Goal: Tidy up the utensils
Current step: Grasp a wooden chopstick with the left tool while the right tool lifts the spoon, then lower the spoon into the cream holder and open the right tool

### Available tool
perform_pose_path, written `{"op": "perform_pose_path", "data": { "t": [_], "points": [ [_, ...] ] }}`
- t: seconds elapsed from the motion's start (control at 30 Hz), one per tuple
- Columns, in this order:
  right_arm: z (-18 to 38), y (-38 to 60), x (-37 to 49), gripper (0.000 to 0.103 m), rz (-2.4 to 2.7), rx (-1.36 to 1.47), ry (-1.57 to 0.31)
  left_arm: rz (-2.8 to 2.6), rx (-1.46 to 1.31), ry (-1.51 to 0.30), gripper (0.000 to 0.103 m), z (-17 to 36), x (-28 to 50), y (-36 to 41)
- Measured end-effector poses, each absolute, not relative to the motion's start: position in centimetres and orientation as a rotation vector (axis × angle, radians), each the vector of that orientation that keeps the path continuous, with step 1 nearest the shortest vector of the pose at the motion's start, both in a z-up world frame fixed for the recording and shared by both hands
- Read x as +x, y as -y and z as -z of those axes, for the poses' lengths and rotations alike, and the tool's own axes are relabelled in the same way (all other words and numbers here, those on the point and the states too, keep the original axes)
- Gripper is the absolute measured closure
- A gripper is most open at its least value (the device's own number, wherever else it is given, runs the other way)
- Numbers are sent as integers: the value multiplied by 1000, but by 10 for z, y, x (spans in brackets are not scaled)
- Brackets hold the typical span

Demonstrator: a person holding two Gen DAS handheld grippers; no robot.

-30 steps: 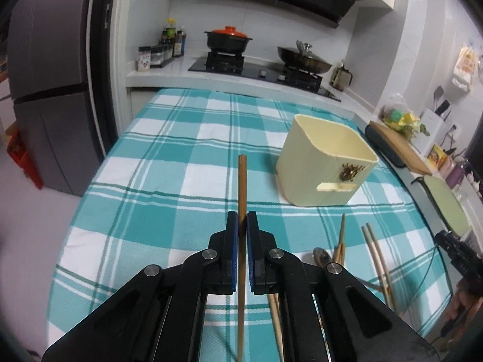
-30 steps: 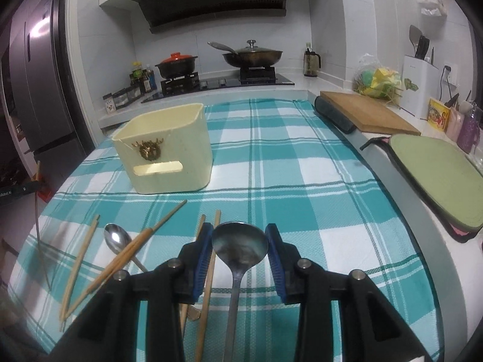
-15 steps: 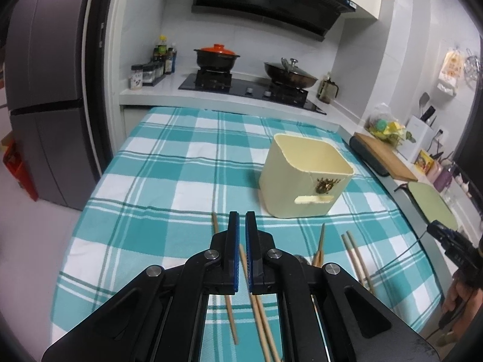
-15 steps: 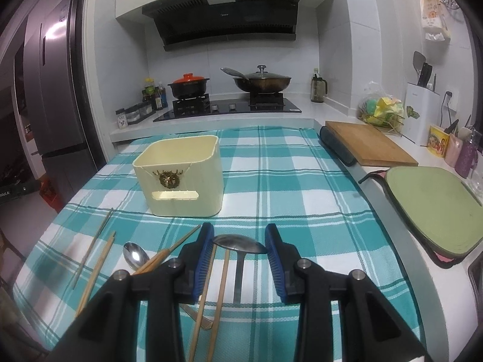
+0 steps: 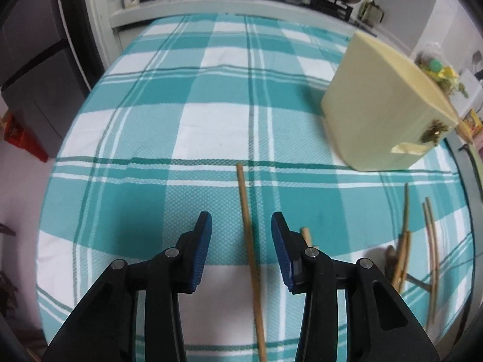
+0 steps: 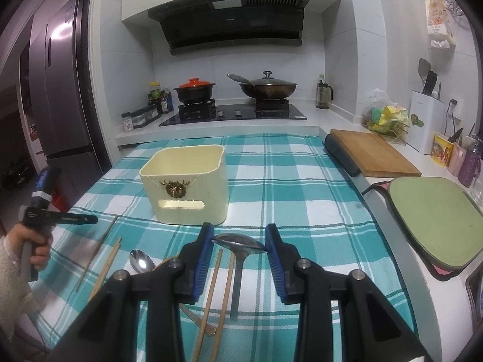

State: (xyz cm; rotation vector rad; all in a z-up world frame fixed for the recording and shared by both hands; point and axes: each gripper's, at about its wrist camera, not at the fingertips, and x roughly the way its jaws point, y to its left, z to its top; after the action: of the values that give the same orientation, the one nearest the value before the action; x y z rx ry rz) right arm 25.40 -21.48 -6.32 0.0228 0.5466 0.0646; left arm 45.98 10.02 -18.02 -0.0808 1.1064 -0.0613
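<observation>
Chopstick: thin, brown, flat on cloth | left claw opening, straddles it | right claw clamped on ladle

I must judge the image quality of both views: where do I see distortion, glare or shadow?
Left wrist view: strong fisheye bend, the tablecloth bulges, corners black; a dark shadow lies left of the left gripper. Right wrist view: the fridge shows bright glare, edges curve, the spoon glints.
</observation>
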Motion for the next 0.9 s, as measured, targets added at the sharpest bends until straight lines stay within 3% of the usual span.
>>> {"op": "perform_pose_path", "data": {
  "t": [0.1, 0.17, 0.33, 0.63, 0.9],
  "points": [
    [61, 216, 253, 68, -68, 22, -548, 54, -60, -1151, 63, 200, 474, -96],
    [60, 217, 252, 68, -70, 17, -548, 71, 12, -1140, 99, 200, 476, -87],
    [53, 218, 255, 68, -87, 23, -545, 88, -63, -1069, 100, 176, 465, -95],
    [27, 213, 265, 68, -142, 33, -522, 200, -211, -758, 100, 58, 406, -105],
    [-3, 201, 299, 68, -213, 46, -525, 258, -223, -620, 101, -14, 406, -89]
  ]
}}
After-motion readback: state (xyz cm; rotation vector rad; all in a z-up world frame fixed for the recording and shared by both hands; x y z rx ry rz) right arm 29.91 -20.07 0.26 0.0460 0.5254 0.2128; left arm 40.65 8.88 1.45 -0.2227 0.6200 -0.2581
